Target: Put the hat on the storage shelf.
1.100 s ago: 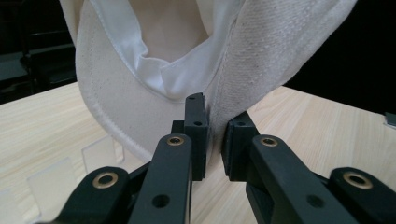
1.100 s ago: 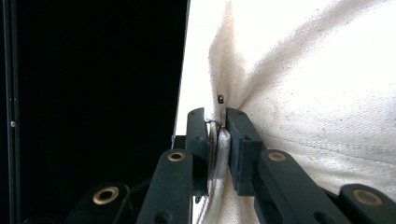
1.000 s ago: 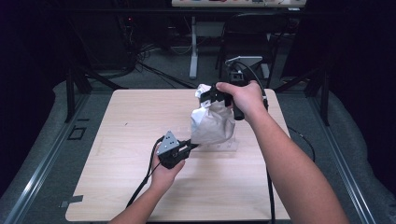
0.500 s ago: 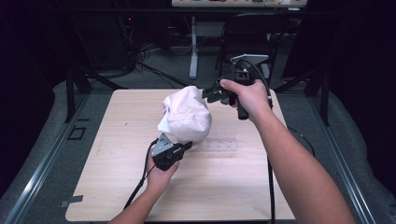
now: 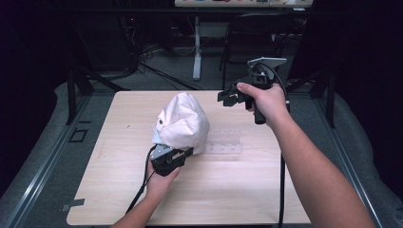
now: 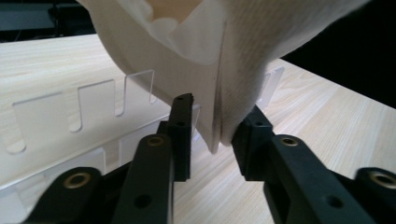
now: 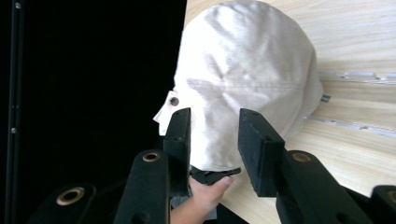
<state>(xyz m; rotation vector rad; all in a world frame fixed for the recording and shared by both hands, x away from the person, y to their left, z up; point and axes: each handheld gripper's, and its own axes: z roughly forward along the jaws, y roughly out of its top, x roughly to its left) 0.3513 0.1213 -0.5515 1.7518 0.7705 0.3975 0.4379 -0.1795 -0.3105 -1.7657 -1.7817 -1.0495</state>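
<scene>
White cap (image 5: 183,122) now released by right claw (image 5: 228,98).

Bare forearms, no sleeves — each black tool (image 5: 177,156) trails a black cable, brass-ringed screw holes along its jaws.

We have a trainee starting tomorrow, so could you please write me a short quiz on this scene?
1. True or false: the right gripper holds the white cap.
2. What lies between the left gripper's jaws? A) the cap's edge B) a spoon C) nothing
3. What clear thing lies on the table by the cap?
Key: 1 false, it is open and apart; 2 A; 3 a slotted plastic rack. Both grippers' jaws have just been opening.
</scene>
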